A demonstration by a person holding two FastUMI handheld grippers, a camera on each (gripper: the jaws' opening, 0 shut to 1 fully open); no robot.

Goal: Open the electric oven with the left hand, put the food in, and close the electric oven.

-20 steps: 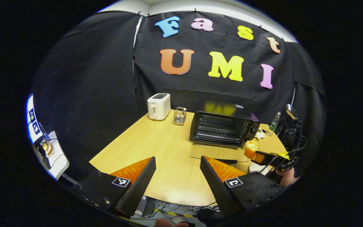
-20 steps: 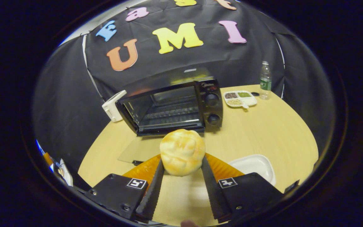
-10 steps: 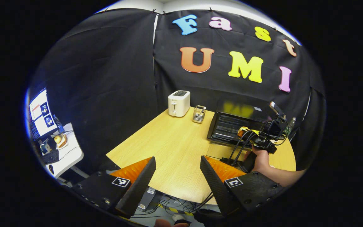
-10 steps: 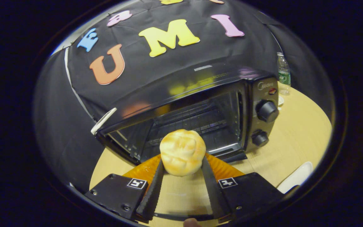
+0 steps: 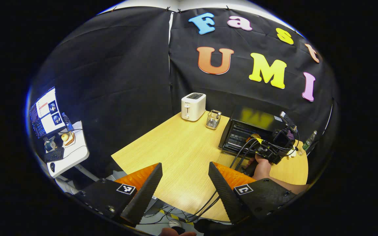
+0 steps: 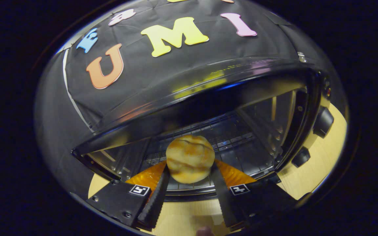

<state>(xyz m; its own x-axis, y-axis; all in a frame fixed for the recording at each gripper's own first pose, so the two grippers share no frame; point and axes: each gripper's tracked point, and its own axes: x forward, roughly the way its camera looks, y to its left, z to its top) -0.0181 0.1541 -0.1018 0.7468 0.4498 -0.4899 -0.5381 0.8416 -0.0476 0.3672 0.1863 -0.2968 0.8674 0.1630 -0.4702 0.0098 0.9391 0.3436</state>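
**Bun at the oven mouth**

My right gripper (image 6: 189, 183) has its fingers closed on the bun (image 6: 190, 159), holding it just inside the open oven (image 6: 208, 108), above the rack (image 6: 228, 137). My left gripper (image 5: 185, 183) hangs back over the surface (image 5: 176, 154), fingers spread wide and holding nothing. A toaster (image 5: 193, 106) stands beyond.

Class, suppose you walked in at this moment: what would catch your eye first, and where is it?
The bread roll pinched between the right gripper fingers, poised at the open electric oven mouth above its wire rack. In the left gripper view, a white toaster stands at the wooden table far edge, while the left gripper hangs open.
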